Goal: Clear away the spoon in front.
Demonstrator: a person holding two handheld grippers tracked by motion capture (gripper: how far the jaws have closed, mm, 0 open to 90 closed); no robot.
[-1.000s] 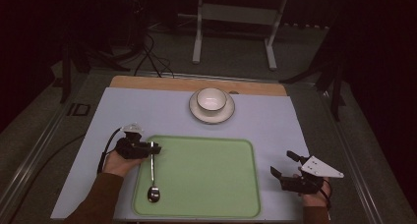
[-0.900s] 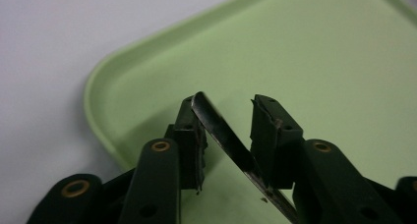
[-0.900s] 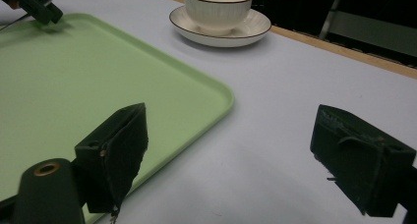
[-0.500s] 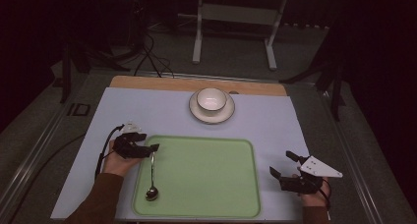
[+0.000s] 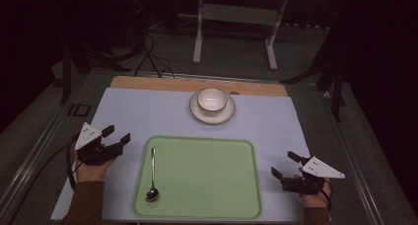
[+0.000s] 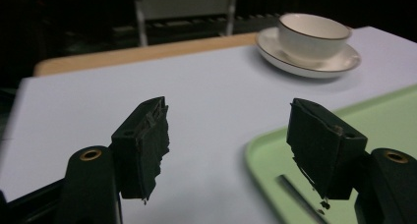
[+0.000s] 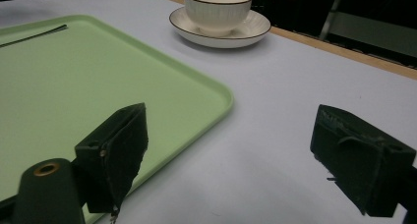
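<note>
1. The spoon (image 5: 152, 173) lies along the tray's (image 5: 207, 212) left edge, bowl end toward the near left corner.
2. The left gripper (image 5: 117, 136) has just opened its jaws; they stand apart and empty over the mat (image 5: 148, 111), just off the tray's left edge.
3. The right gripper (image 5: 286, 166), spread and empty, rests near the mat's near right corner.
4. Probably the cup (image 5: 212, 99) on its saucer (image 5: 212, 114) at the far edge comes next: approach level, jaws wide, and close gently.
5. In the left gripper view the spoon's handle is cut off and blurred.
</note>
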